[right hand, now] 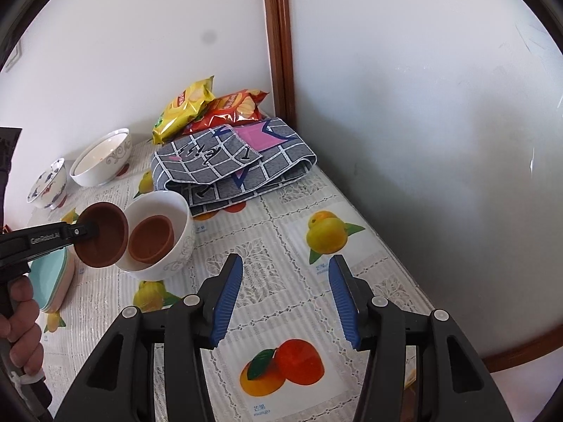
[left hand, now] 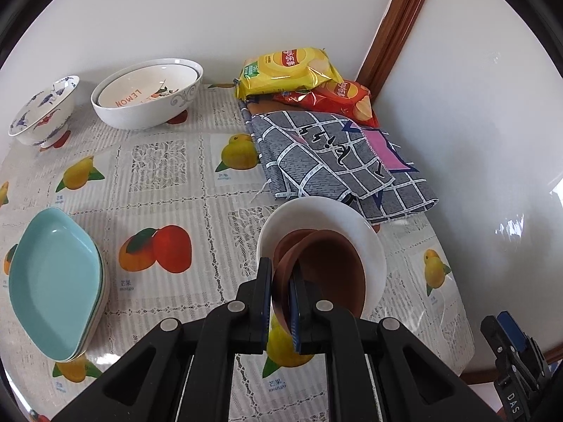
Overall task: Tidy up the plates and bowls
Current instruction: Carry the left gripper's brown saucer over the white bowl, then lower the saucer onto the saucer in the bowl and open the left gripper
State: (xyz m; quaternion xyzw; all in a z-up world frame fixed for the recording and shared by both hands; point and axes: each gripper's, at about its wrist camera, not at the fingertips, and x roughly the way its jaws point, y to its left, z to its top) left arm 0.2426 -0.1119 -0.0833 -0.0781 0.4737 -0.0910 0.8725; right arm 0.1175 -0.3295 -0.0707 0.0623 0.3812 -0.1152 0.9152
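A brown bowl [right hand: 102,235] is clenched by its rim in the left gripper [left hand: 281,283], tilted and held just beside and partly over a white bowl [right hand: 176,242] that stands on the surface [right hand: 299,190]. Inside the white bowl sits a second brown bowl [right hand: 151,237]. A hand [right hand: 21,320] grips the left gripper's handle at the edge of the right wrist view. Just behind the white bowl lies a folded grey checked cloth [left hand: 337,158], with a yellow chip bag [left hand: 288,70] and a red chip bag [left hand: 345,100] stacked beyond it in the corner. Well apart to the left are stacked teal plates [left hand: 56,281], a large white bowl [left hand: 147,93] with a lettered dish nested in it, and a blue-patterned bowl [left hand: 42,112]. The right gripper [right hand: 285,299] hovers released over the fruit-printed cover, nothing between its blue pads [right hand: 227,302].
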